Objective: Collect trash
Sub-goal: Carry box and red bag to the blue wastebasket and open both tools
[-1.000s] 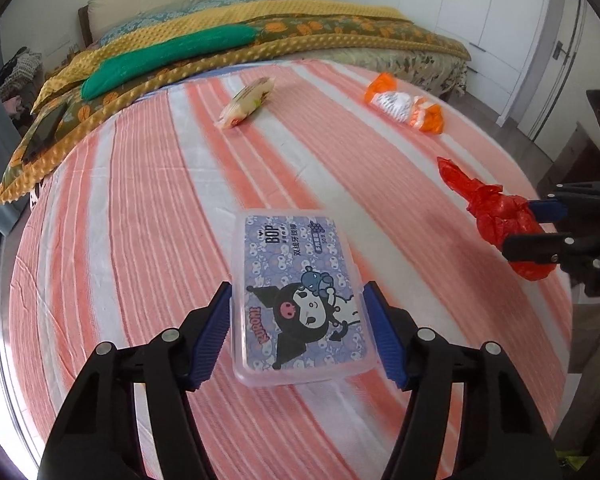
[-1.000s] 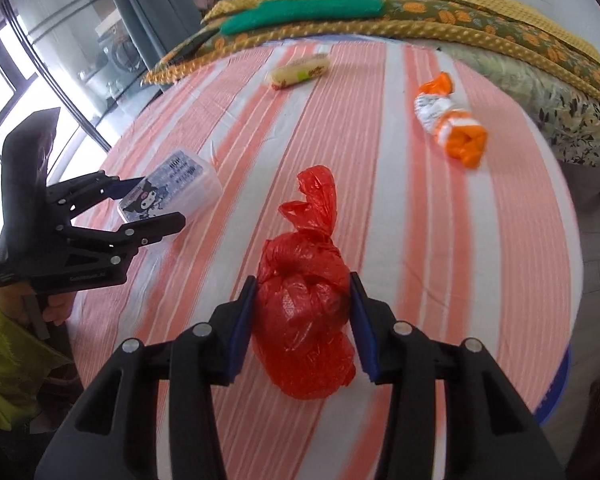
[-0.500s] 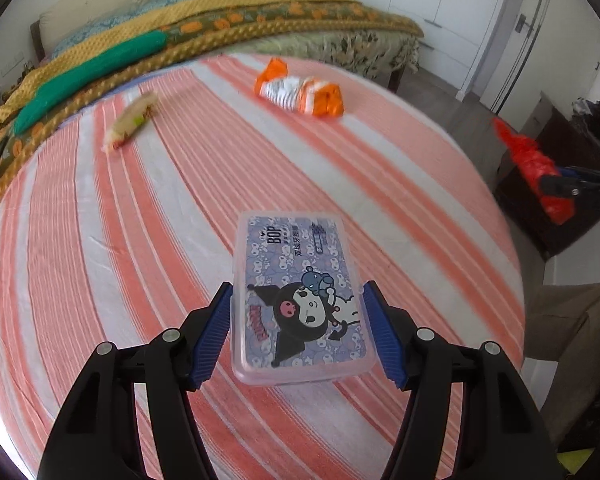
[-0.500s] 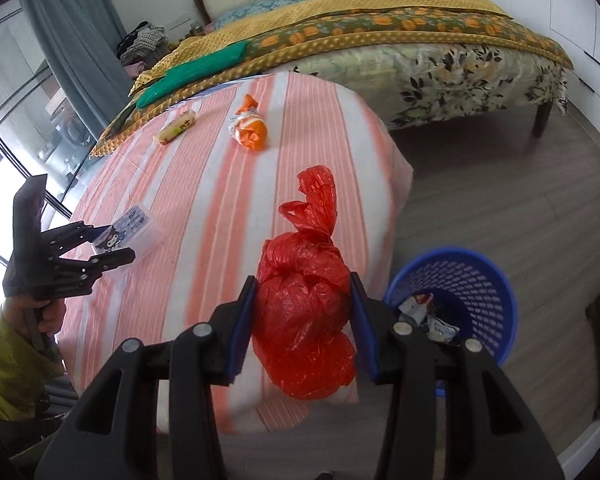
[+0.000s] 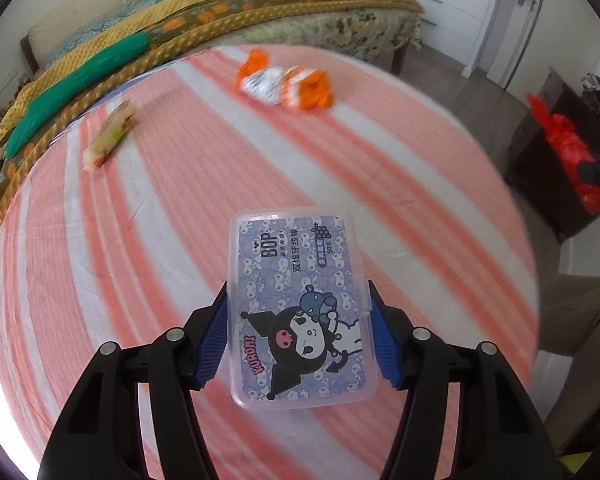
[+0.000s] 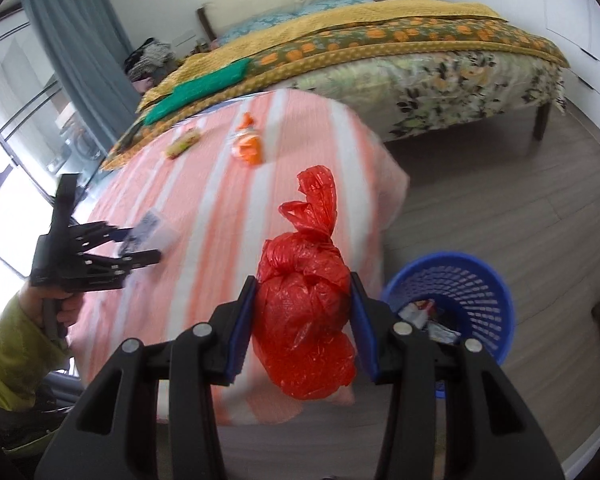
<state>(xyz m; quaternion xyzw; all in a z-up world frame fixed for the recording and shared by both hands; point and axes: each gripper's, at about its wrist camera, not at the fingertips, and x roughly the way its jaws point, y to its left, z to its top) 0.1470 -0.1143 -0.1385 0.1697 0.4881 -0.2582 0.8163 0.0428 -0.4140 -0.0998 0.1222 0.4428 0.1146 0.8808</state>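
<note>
A clear plastic box (image 5: 296, 312) with a purple cartoon label sits between my left gripper's (image 5: 298, 292) blue pads. The jaws are closing and both pads touch its long sides. In the right wrist view that left gripper (image 6: 140, 246) hangs over the striped table's left part with the box (image 6: 150, 226) in it. My right gripper (image 6: 303, 280) is shut on a knotted red plastic bag (image 6: 304, 312), held past the table's edge, left of a blue basket bin (image 6: 460, 292). An orange-and-white wrapper (image 5: 286, 84) and a yellow snack packet (image 5: 110, 136) lie on the far side of the table.
The round table wears a pink-and-white striped cloth (image 5: 180, 220). A bed (image 6: 380, 40) with yellow and flowered covers stands behind it. The bin holds some wrappers and stands on grey wood floor (image 6: 500, 200). A dark cabinet (image 5: 540, 168) is at the right. A green sleeve (image 6: 8, 360) is at lower left.
My right gripper has swung the red bag off the table to beside the blue bin. The left gripper's pads have closed in onto the box, and its view has turned right.
</note>
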